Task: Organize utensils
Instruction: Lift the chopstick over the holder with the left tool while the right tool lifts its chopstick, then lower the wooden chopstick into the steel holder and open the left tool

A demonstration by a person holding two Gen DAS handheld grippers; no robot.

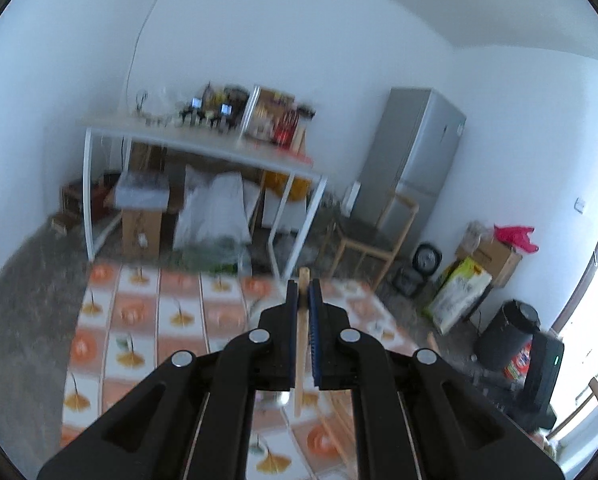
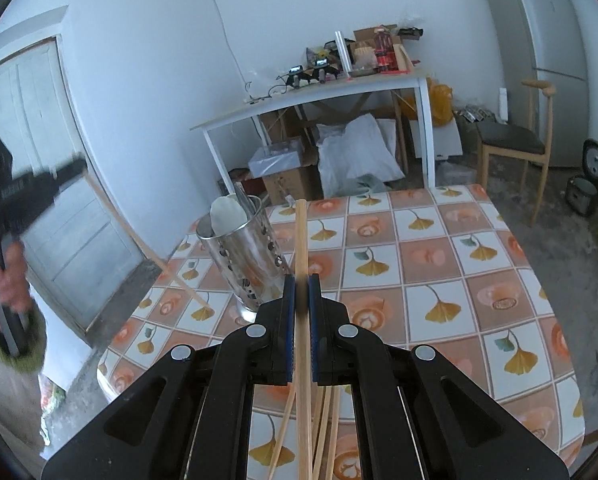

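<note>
My left gripper [image 1: 303, 285] is shut on a wooden chopstick [image 1: 301, 344] and holds it above the patterned table [image 1: 147, 320]; the view is blurred. My right gripper [image 2: 301, 280] is shut on another wooden chopstick [image 2: 301, 240] that points forward over the table [image 2: 439, 264]. A perforated steel utensil holder [image 2: 245, 252] stands just left of the right gripper's tips, with a white spoon [image 2: 227, 214] in it. The left gripper [image 2: 31, 192] shows at the far left of the right wrist view, its chopstick [image 2: 147, 250] slanting down to the table. Several loose chopsticks [image 2: 325, 428] lie under the right gripper.
A white side table [image 2: 319, 92] with clutter stands against the far wall, boxes and bags under it. A wooden chair [image 2: 515, 148] and a grey fridge [image 2: 539, 32] stand at the right. A door [image 2: 51, 208] is at the left.
</note>
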